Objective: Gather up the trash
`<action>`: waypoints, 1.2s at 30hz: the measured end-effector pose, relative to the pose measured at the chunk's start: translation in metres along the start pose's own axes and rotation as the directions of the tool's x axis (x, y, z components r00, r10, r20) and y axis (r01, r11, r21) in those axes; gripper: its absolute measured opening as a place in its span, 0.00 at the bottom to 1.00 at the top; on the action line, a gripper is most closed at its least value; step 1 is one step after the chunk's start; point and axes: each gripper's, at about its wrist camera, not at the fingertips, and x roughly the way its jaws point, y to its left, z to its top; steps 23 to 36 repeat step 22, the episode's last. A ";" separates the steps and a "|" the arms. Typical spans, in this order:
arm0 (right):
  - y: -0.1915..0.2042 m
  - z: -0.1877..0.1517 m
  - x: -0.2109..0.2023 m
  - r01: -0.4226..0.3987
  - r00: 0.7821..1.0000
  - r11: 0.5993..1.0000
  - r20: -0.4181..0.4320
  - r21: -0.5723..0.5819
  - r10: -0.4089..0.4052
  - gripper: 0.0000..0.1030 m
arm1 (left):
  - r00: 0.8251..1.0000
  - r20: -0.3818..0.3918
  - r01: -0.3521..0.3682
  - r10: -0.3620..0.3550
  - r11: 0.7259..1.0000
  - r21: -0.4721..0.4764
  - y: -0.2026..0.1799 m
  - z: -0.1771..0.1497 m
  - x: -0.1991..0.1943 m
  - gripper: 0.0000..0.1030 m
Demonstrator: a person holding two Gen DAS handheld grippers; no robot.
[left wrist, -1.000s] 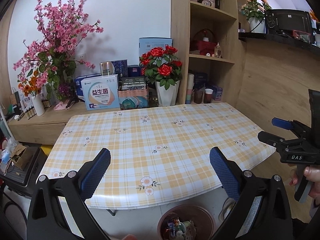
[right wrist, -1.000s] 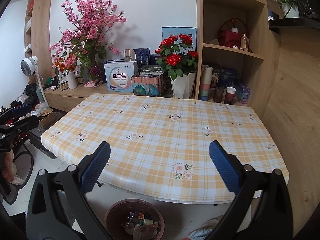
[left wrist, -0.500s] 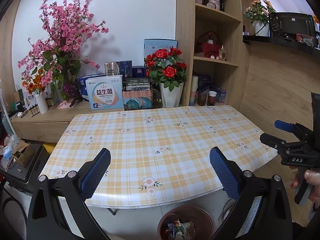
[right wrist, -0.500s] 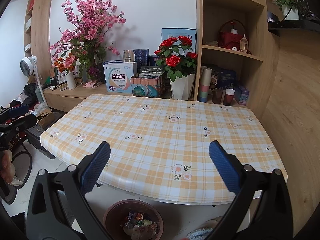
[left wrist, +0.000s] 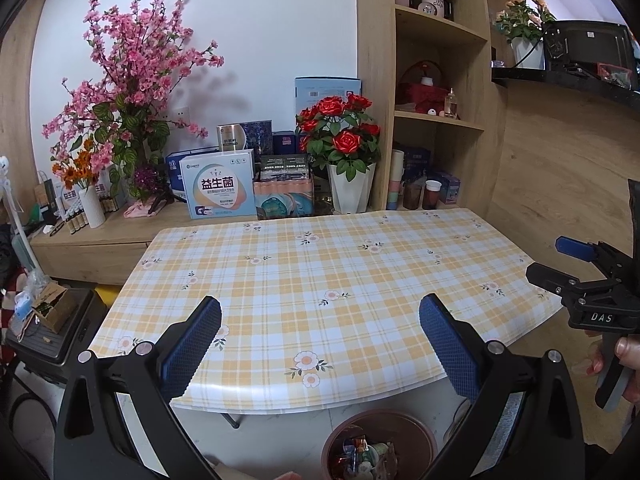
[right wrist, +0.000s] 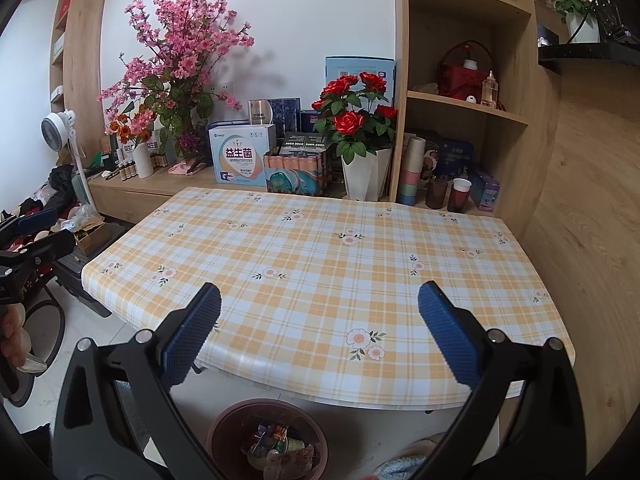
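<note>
Trash (right wrist: 276, 446) — crumpled wrappers and small packets — lies heaped inside a round brown bin (right wrist: 224, 424) on the pale floor, just under the near edge of the table (right wrist: 328, 264); in the right wrist view the bin sits at six o'clock, in the left wrist view nearer five o'clock (left wrist: 416, 428). Above it the left gripper (left wrist: 320, 340) hangs with its blue-padded fingers (left wrist: 192, 344) spread wide and nothing between them, and the right gripper (right wrist: 320, 338) is likewise spread wide and holds nothing. Each tool shows in the other's camera: the right one at three o'clock of the left view (left wrist: 560, 264), gripped by a hand (left wrist: 620, 364), the left one at nine o'clock of the right view (right wrist: 36, 232). The table's top is covered by a yellow-and-white checked cloth with small flowers. Beyond its far edge, at twelve o'clock, stands a white vase of red roses (right wrist: 356, 124), with a pale box (right wrist: 240, 158) to its left and a tall spray of pink blossom (right wrist: 180, 52) at eleven o'clock — wooden shelves (right wrist: 464, 100) rise at one o'clock.
</note>
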 end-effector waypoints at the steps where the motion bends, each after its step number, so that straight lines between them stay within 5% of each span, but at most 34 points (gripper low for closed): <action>1: 0.001 0.000 0.000 -0.001 1.000 1.000 0.000 -0.001 0.001 0.95 | 1.000 0.000 -0.004 0.004 1.000 0.001 0.000 0.000 0.000 0.94; 36: 0.001 0.000 0.000 0.000 1.000 1.000 -0.001 -0.001 0.000 0.95 | 0.999 -0.002 -0.053 0.053 0.998 0.021 -0.002 -0.001 -0.001 0.94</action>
